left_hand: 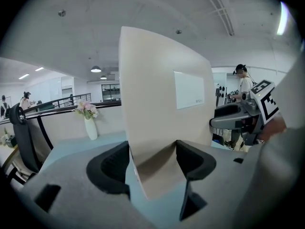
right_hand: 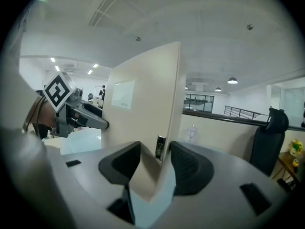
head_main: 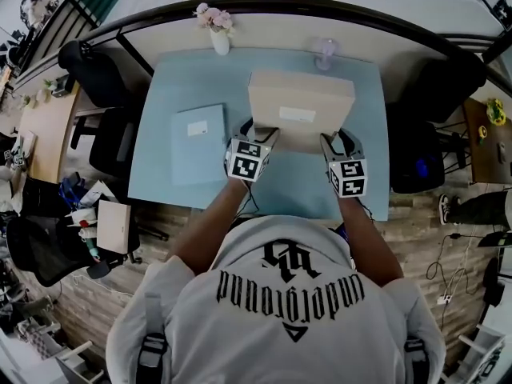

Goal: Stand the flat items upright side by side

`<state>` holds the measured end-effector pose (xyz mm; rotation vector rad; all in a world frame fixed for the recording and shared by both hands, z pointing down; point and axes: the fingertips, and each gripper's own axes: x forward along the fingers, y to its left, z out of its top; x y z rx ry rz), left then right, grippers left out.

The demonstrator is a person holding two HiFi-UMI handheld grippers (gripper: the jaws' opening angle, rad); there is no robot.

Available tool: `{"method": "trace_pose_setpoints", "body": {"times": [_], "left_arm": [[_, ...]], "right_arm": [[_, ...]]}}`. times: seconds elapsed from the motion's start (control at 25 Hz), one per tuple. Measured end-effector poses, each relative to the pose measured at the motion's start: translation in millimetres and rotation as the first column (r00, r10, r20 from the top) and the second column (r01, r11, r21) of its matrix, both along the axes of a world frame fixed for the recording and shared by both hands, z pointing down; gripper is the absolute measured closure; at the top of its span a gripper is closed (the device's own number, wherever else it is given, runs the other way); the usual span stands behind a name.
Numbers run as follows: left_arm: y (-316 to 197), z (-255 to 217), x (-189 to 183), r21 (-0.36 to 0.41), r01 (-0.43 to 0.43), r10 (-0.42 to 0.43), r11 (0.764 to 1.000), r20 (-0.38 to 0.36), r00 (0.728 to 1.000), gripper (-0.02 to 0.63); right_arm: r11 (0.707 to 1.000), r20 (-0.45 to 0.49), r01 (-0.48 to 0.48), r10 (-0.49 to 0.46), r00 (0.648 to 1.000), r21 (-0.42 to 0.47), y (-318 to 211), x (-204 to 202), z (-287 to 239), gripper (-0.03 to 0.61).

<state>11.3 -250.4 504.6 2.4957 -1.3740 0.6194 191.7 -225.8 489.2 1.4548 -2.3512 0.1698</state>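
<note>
A wide, flat beige box (head_main: 300,106) with a white label is held up on edge over the light blue table (head_main: 168,78), one gripper at each lower corner. My left gripper (head_main: 261,130) is shut on its left corner, which shows wedged between the dark pads in the left gripper view (left_hand: 152,168). My right gripper (head_main: 339,140) is shut on its right corner, with the box edge pinched in the right gripper view (right_hand: 155,163). A second flat item, a pale blue box (head_main: 198,144), lies flat on the table to the left.
A white vase of pink flowers (head_main: 219,38) and a clear glass object (head_main: 325,53) stand at the table's far edge, against a curved partition. Black chairs flank the table at left (head_main: 92,70) and right (head_main: 448,78). Clutter lies on the floor at the left.
</note>
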Motion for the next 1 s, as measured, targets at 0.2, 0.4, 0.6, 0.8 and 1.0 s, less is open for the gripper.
{"method": "trace_pose_setpoints", "body": {"times": [0.2,0.4,0.6,0.8,1.0], "left_arm": [[-12.2,6.8,57.5,0.052,0.033,-0.035,0.998,0.035,0.999,0.299],[-25.3,32.2,81.6,0.028,0.05,-0.052,0.998,0.063,0.997,0.301],[-40.1,64.3,93.7,-0.003,0.049,-0.049,0.999,0.089,0.995,0.299],[-59.0,94.4,98.6,-0.011,0.043,-0.041,0.999,0.108,0.993,0.301],[-69.3,120.5,102.9,-0.034,0.033,-0.029,0.999,0.107,0.994,0.301]], "right_arm": [[0.999,-0.033,0.029,-0.028,0.999,0.038,-17.6,56.6,13.0,0.377],[1.0,-0.048,0.027,-0.026,0.998,0.014,-33.2,82.1,36.0,0.379],[1.0,-0.059,0.021,-0.021,0.998,-0.015,-47.8,91.4,63.0,0.38],[1.0,-0.086,0.0,-0.003,0.996,-0.028,-65.1,95.6,92.5,0.38],[0.998,-0.107,-0.005,-0.002,0.994,-0.068,-73.7,100.2,117.8,0.38]]}}
